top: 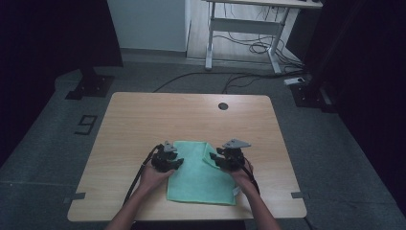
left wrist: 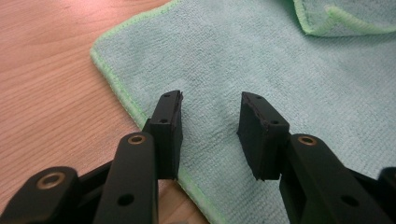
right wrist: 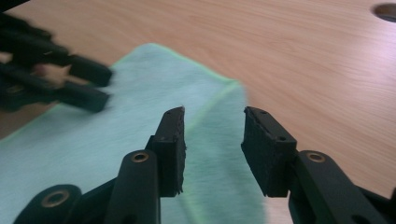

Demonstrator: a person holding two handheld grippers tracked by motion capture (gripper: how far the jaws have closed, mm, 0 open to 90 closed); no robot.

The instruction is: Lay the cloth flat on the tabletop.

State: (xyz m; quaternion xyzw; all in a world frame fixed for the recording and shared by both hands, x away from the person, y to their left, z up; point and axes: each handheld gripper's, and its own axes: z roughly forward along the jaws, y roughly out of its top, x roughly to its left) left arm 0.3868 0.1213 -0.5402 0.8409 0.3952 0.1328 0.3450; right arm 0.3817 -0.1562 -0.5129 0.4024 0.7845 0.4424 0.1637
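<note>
High view: my left gripper point(top: 178, 161) and right gripper point(top: 214, 160), jaws wide and empty, flank the cloth point(top: 201, 175); folding looks underway, next I'd pinch an edge.

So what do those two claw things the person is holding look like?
Each is a black gripper, the left gripper and the right gripper, with two flat black jaws shaped like blocks on jointed black bars. The bars have round brass-coloured rivets. A grey three-cornered plate sits on top of each, and a black cable trails back from each. The person's forearms are bare, with no sleeves in sight.
</note>
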